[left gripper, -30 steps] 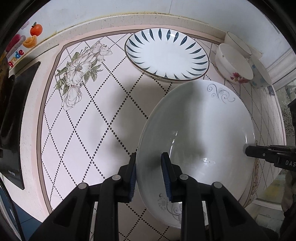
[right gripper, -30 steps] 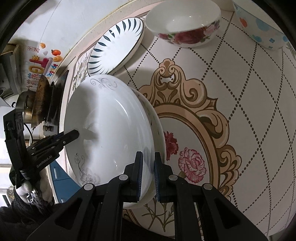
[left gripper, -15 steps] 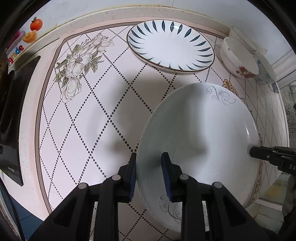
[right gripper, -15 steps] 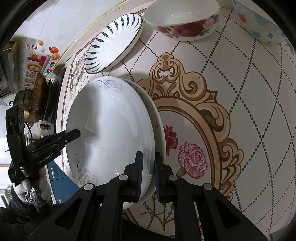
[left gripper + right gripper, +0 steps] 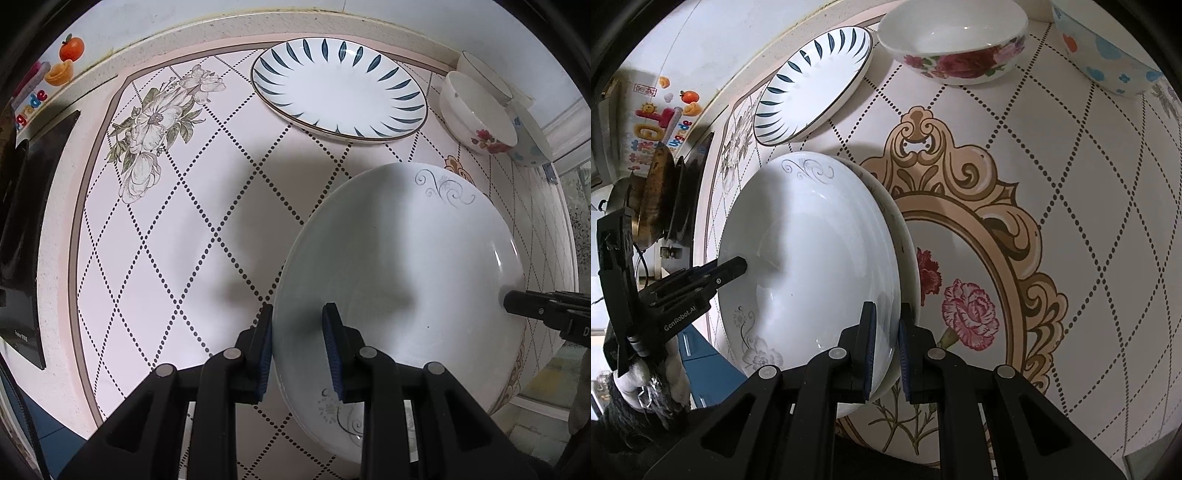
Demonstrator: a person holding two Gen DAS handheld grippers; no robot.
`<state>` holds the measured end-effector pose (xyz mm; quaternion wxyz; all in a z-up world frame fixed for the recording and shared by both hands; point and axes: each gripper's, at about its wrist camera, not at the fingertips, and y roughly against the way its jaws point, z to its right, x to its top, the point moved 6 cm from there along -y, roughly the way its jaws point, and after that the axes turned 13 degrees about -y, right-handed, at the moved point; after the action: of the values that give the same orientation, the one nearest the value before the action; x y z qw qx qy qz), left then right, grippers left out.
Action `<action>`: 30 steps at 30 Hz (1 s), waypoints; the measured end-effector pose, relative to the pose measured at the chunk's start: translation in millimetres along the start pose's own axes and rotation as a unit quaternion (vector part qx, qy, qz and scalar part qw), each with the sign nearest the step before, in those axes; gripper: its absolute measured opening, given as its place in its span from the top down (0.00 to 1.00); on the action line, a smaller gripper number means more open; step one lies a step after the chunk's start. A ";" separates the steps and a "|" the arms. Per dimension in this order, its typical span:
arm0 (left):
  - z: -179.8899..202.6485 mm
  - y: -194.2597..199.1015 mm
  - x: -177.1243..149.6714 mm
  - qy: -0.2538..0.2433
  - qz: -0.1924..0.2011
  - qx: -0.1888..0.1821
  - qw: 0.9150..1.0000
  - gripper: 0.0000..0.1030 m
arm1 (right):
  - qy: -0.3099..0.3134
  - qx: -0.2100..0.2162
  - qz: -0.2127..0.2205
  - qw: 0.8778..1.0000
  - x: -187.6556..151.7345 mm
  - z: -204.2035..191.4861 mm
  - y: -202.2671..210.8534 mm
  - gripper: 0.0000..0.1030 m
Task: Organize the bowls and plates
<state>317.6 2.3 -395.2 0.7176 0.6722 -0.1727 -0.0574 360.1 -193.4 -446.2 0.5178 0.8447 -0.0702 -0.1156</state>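
left gripper (image 5: pixel 297 350) clamps white plate (image 5: pixel 399 266) rim at 7 o'clock | right gripper (image 5: pixel 885 345) pinches opposite rim | tiled tabletop (image 5: pixel 166 240), striped plate (image 5: pixel 340 88) at 12

White plate (image 5: pixel 399 266) with grey scrolls; white plate (image 5: pixel 338 86) with dark-blue leaf strokes; rose-patterned bowl (image 5: pixel 955 40).

Floral tiled countertop (image 5: pixel 207 236) against white wall (image 5: pixel 229 14).

even, fairly bright light is seen; soft shadows are cast on the table (image 5: pixel 207 229) toward 9 o'clock; edges are bent by fisheye distortion.
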 end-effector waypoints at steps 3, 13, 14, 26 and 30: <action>2.3 -2.5 0.3 -0.001 -0.003 -0.002 1.000 0.77 | -0.010 0.004 0.000 1.000 0.7 2.1 3.0 0.87; -0.3 -10.0 -0.6 0.004 -0.020 -0.016 1.000 0.76 | -0.055 0.028 -0.036 0.997 4.7 6.7 8.1 0.76; -1.1 -10.6 -1.3 0.009 -0.021 -0.028 0.999 0.75 | -0.060 0.033 -0.039 0.997 4.4 7.4 9.5 0.74; -38.4 22.7 55.5 0.062 0.020 -0.062 0.996 0.73 | -0.077 0.071 -0.007 0.994 51.6 -15.1 59.7 0.71; -65.7 15.3 111.8 0.076 0.039 -0.050 0.995 0.71 | -0.085 0.086 0.019 0.993 100.9 -45.6 57.8 0.71</action>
<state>441.1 30.7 -363.5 0.7628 0.6309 -0.1412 0.0134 469.6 -204.6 -387.2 0.4378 0.8716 -0.1393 -0.1710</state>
